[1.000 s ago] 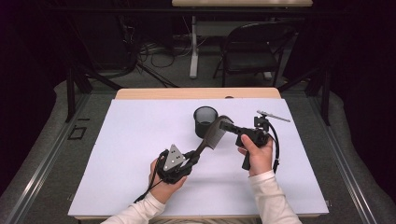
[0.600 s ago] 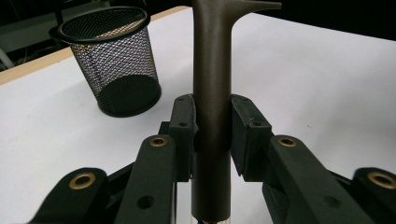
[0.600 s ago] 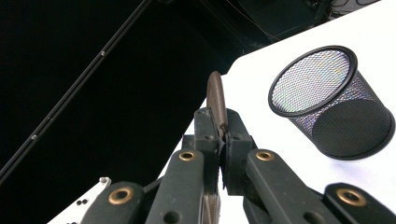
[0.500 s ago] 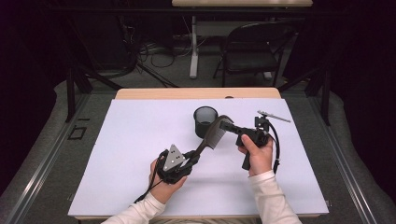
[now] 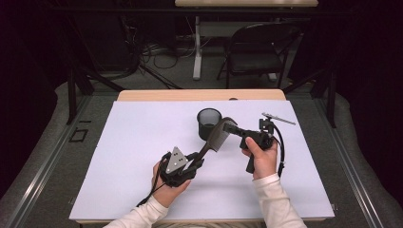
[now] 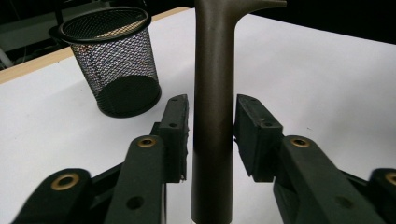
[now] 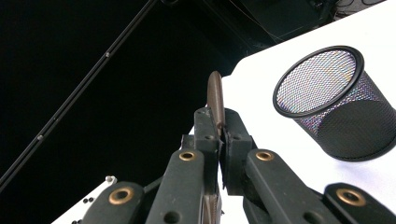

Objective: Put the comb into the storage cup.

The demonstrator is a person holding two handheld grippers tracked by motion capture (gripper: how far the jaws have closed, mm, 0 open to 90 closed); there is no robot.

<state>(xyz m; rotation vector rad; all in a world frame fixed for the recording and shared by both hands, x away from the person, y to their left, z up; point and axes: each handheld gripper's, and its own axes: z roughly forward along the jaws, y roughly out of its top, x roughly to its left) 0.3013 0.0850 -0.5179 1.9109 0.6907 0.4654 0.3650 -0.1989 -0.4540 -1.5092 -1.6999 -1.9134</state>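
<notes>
A dark brown comb (image 5: 219,135) hangs slanted over the white table, just in front of a black mesh cup (image 5: 209,122). My right gripper (image 5: 234,128) is shut on the comb's toothed head; in the right gripper view its jaws (image 7: 220,123) pinch the thin edge of the comb (image 7: 215,95). My left gripper (image 5: 198,156) sits around the comb's handle (image 6: 214,93). Its jaws have just been opening, and the pads (image 6: 254,128) stand slightly off the handle on both sides.
The mesh cup (image 6: 109,60) stands upright and looks empty (image 7: 327,102). A white sheet (image 5: 142,142) covers the table, whose wooden far edge (image 5: 199,95) shows. A folding chair (image 5: 261,52) and floor cables lie beyond it.
</notes>
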